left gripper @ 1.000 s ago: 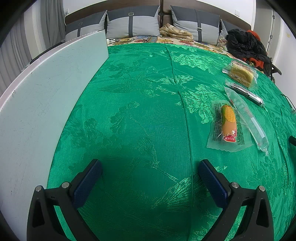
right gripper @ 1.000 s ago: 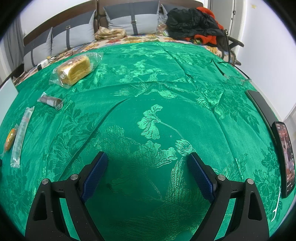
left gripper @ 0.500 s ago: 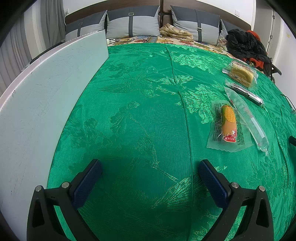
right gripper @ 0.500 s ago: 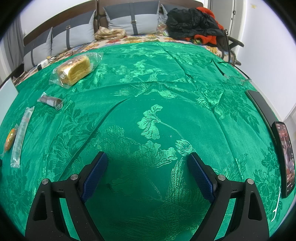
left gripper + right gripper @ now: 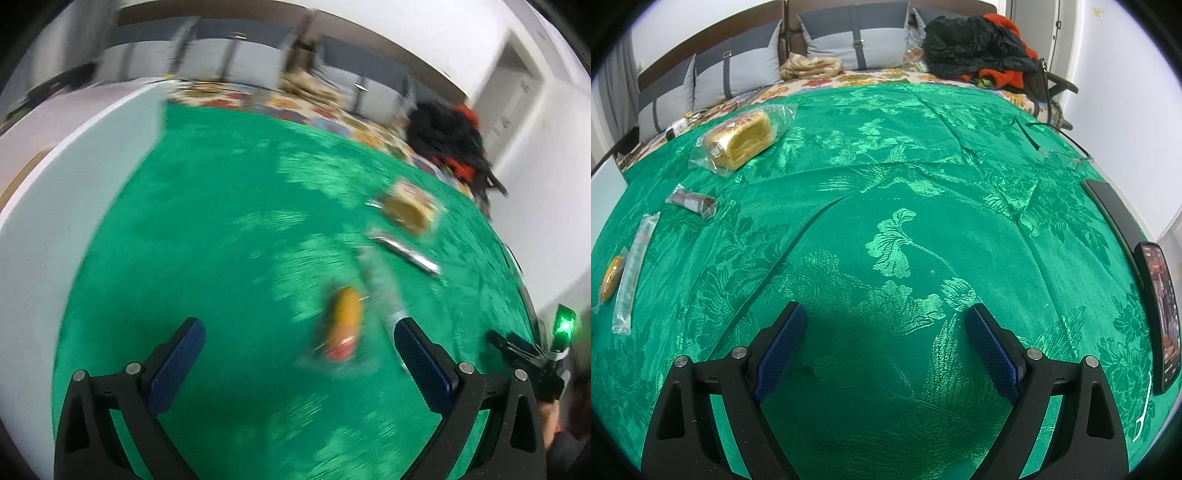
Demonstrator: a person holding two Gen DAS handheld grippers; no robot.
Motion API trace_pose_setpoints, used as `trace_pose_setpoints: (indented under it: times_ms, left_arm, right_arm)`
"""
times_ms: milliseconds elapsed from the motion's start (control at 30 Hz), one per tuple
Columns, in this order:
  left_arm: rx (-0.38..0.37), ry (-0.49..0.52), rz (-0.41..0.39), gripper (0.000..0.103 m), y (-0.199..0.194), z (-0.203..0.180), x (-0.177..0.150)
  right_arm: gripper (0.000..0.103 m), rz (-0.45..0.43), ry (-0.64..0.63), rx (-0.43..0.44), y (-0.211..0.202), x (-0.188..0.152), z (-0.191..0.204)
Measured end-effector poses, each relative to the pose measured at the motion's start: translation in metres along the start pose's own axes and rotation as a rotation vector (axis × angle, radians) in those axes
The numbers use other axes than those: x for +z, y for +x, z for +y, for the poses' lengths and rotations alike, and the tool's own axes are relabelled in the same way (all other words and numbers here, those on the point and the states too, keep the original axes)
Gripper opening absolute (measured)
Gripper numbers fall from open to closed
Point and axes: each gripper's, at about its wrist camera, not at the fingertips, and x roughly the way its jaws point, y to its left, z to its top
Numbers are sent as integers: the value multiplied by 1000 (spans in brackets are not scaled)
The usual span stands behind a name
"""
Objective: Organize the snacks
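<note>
The green cloth (image 5: 923,177) was taken as landmark; all snacks were seen lying on it. In the right wrist view, the bagged bread (image 5: 738,142) was found toward the cloth's far-left part, w/ a small dark wrapped bar (image 5: 692,201) nearer than it. A long clear packet (image 5: 633,269) and the corn pack (image 5: 611,275) were seen side by side at the cloth's left edge. A phone (image 5: 1160,314) was noted at its right edge. The right gripper (image 5: 884,341) was seen w/ jaws spread wide, nothing between them, only cloth below. In the left wrist view, badly blurred, the left gripper (image 5: 297,349) was likewise spread wide and empty, w/ the corn pack (image 5: 343,323) beyond its tips, not touched. A white board (image 5: 66,206) was seen along the cloth's left side.
</note>
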Motion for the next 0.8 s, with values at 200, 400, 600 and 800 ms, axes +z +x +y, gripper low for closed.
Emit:
trace_pose_setpoints:
  times_ms: [200, 400, 600, 800]
  left_arm:
    - [147, 247, 204, 90, 65, -49, 12]
    - [177, 253, 216, 44, 74, -56, 2]
    - [166, 241, 137, 22, 49, -54, -3]
    - [138, 120, 72, 22, 1, -20, -28]
  right_arm:
    - [92, 0, 0, 0, 0, 0, 0]
    - [92, 0, 0, 0, 0, 0, 0]
    - [92, 1, 0, 0, 0, 0, 0]
    - [93, 1, 0, 1, 0, 0, -1]
